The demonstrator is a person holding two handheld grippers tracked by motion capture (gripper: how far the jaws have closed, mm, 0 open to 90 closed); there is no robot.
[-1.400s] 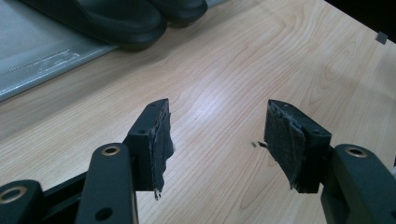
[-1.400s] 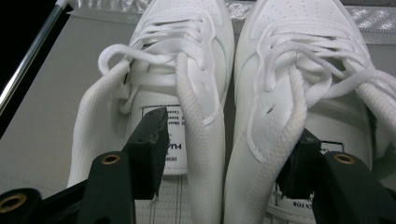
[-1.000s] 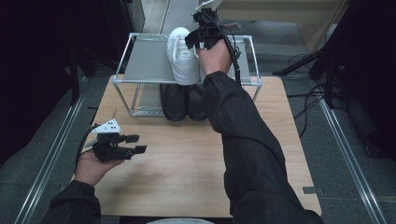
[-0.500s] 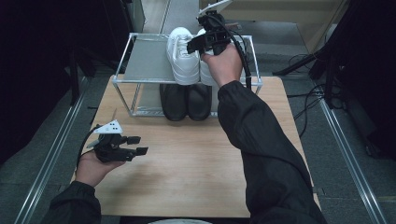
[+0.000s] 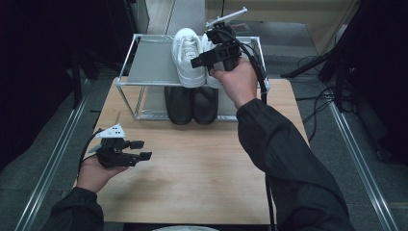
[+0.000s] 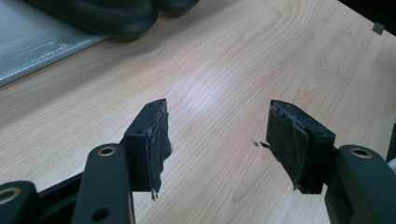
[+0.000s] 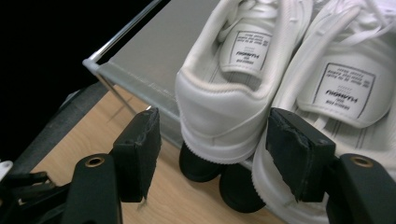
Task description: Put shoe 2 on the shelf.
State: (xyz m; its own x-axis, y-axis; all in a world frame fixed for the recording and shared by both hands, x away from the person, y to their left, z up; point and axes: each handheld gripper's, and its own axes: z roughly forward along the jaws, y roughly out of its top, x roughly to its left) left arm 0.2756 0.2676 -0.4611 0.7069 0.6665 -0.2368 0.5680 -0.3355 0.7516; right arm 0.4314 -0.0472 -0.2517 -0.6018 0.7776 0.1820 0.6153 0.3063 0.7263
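On top of the rack [image 5: 144, 62] sit two white shoes [image 5: 188, 55]. Just behind their heels, the right gripper [image 5: 204, 60] has been opening, holding nothing. Well away from the rack, the left gripper [image 5: 139, 150] is open and empty.

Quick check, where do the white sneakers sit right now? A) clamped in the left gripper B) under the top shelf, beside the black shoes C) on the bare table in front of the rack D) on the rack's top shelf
D: the white sneakers rest side by side on the rack's top shelf, with the black shoes below them.
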